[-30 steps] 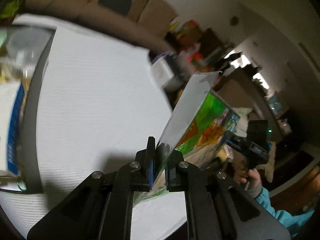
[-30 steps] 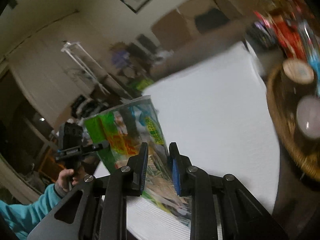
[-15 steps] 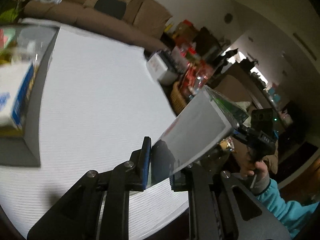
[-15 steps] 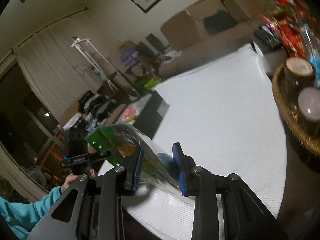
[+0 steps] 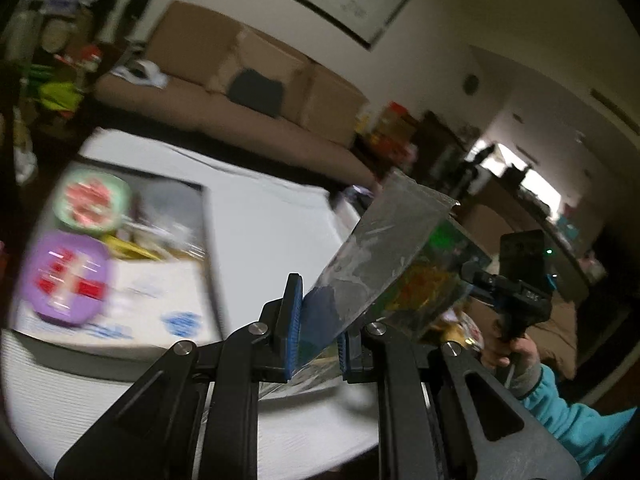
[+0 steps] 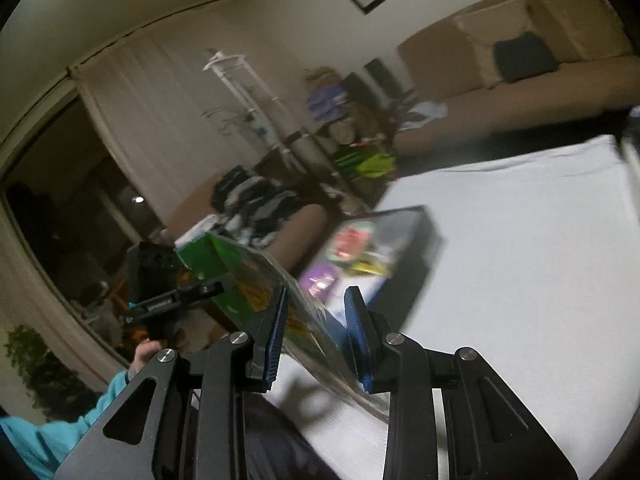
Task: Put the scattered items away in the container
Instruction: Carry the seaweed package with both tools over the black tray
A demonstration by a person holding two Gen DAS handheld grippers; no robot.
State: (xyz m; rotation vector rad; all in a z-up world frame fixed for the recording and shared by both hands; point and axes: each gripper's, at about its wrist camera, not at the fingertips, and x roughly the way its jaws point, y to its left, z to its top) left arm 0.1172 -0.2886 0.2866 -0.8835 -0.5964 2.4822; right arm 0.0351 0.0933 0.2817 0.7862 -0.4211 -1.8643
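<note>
Now both my grippers, left [image 5: 318, 326] and right [image 6: 316, 334], clamp the bag [image 5: 392, 248]; uneven pulling could tear it short of the box [image 5: 208, 264].

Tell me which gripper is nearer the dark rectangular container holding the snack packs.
Left. The left gripper sits just right of the dark rectangular container, close beside its wall. The right gripper is farther right, across the shiny green snack bag that both hold.
</note>
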